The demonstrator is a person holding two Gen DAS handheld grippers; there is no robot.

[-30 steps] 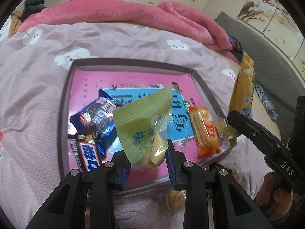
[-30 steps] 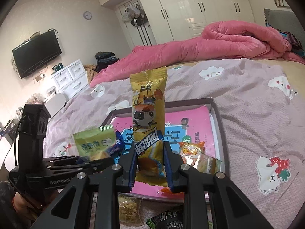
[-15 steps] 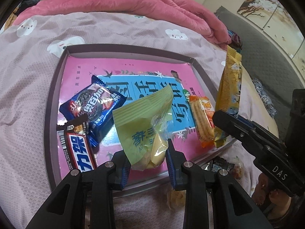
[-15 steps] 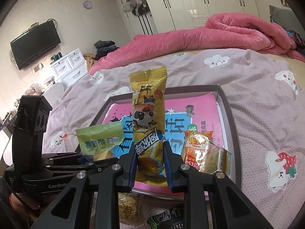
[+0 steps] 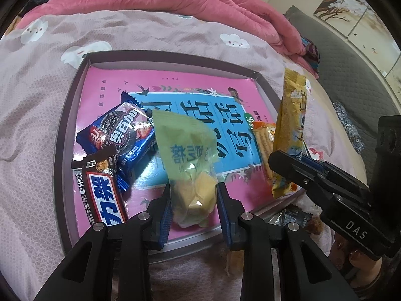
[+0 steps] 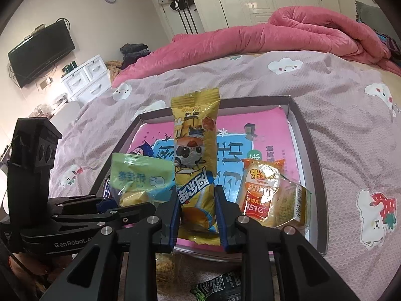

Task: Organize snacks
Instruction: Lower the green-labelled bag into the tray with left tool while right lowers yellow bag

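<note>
A shallow box tray (image 5: 72, 95) with a pink and blue printed floor lies on the bed. My left gripper (image 5: 193, 200) is shut on a light green snack packet (image 5: 185, 148), held over the tray's near edge. My right gripper (image 6: 196, 200) is shut on a tall yellow snack packet (image 6: 195, 148), held upright over the tray's near right part; the same yellow snack packet (image 5: 288, 135) shows in the left wrist view. In the tray lie a blue cookie pack (image 5: 120, 135), a dark chocolate bar (image 5: 100, 188) and an orange rice-cracker pack (image 6: 265, 190).
Loose snacks lie on the purple bedspread before the tray: a clear bag of crumbly pieces (image 6: 165, 268) and a dark wrapper (image 6: 220, 286). A rolled pink quilt (image 6: 275, 32) crosses the far bed. A person's hand (image 5: 351, 258) holds the right gripper.
Both grippers, each with its packet, have come closer over the tray. The yellow packet has sunk and moved in over the tray's near right corner. The blue cookie pack shows more fully.
</note>
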